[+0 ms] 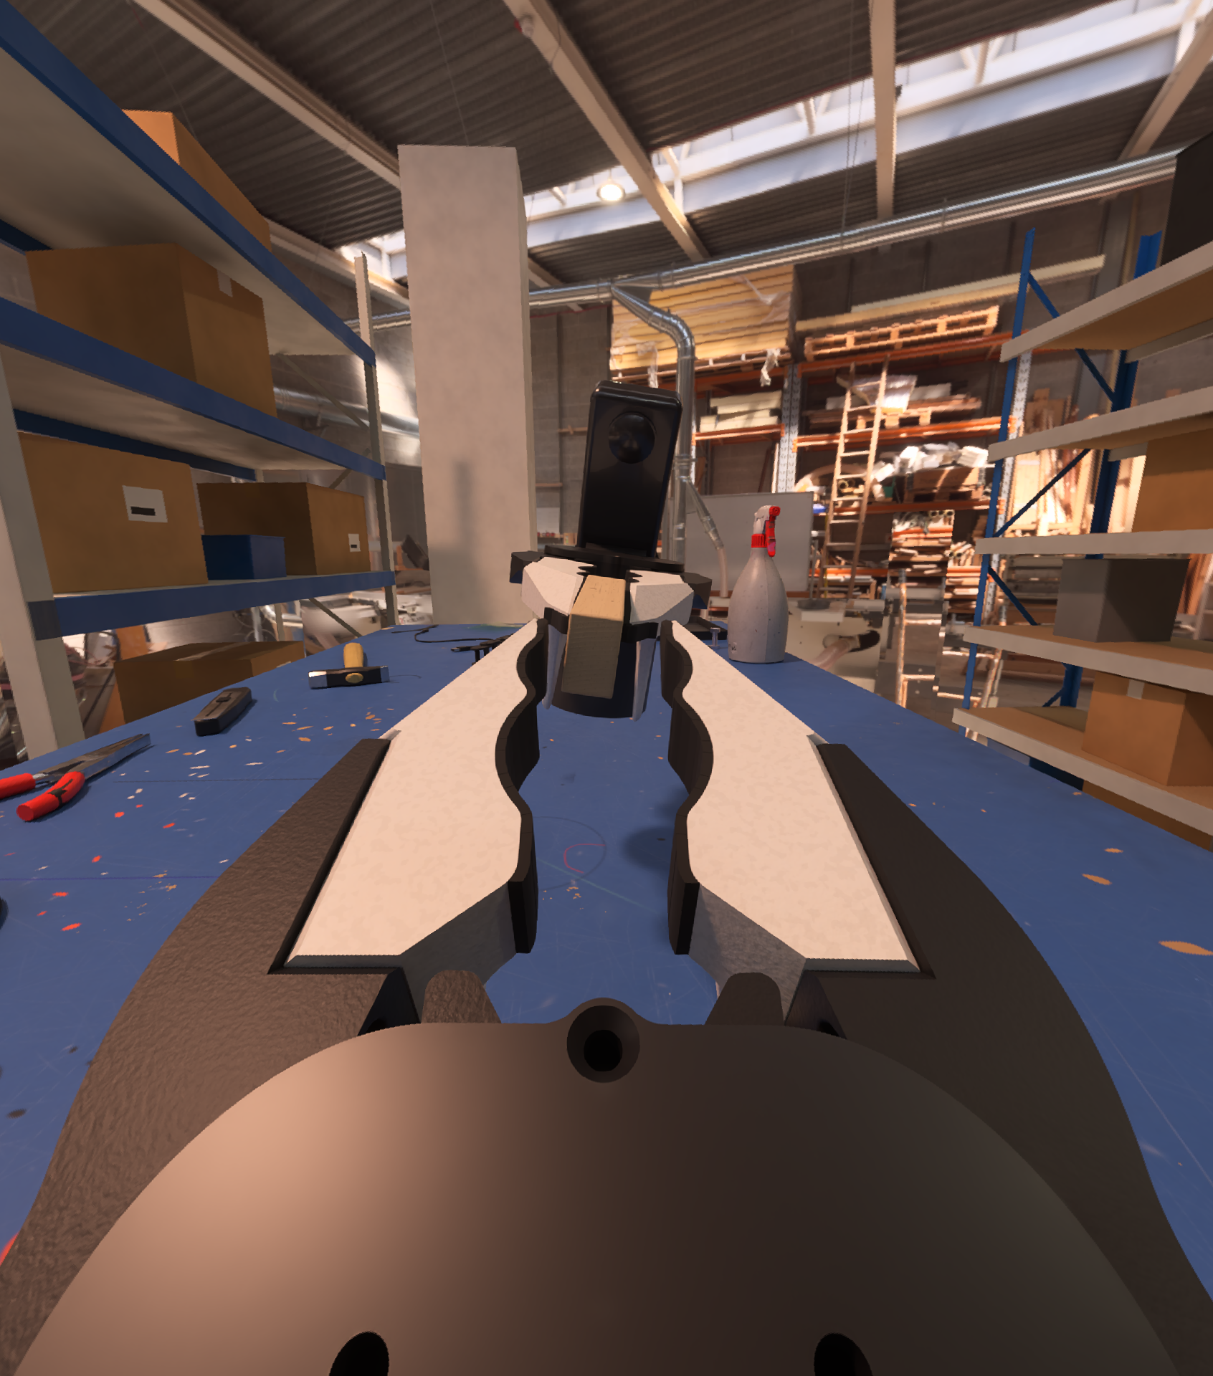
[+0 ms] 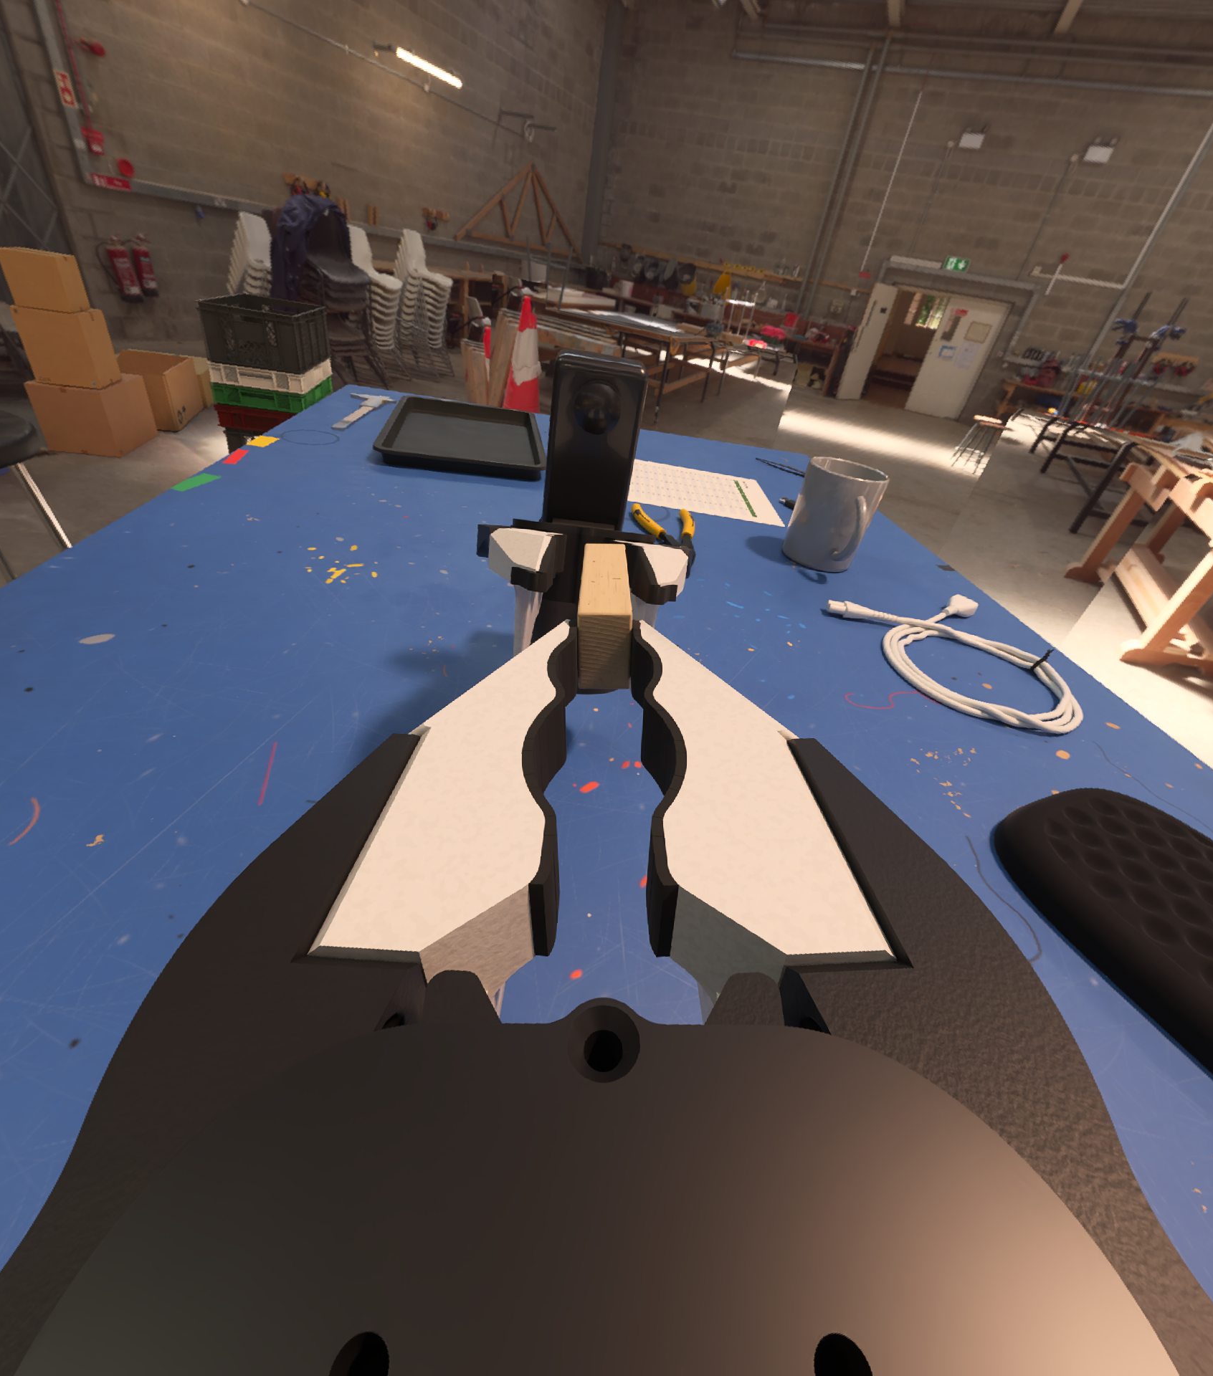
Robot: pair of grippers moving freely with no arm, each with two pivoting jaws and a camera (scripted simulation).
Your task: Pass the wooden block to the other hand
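Observation:
The wooden block [image 2: 603, 625] is a pale rectangular bar held above the blue table [image 2: 216, 670]. My right gripper [image 2: 603, 636] is shut on its near end, both fingertips pressed on its sides. My left gripper [image 1: 600, 633] faces it head-on and is open. Its fingertips [image 1: 533, 648] stand on either side of the block's far end [image 1: 592, 648], with gaps on both sides. In the right wrist view the left gripper's fingers [image 2: 525, 610] show spread wide behind the block.
A hammer [image 1: 350, 670], a utility knife [image 1: 222, 711], red-handled pliers [image 1: 30, 789] and a spray bottle [image 1: 758, 603] lie on the table. A mug [image 2: 831, 514], a white cable [image 2: 976, 670], a black tray [image 2: 462, 439] and a black pad [image 2: 1169, 931] too. Shelves flank both sides.

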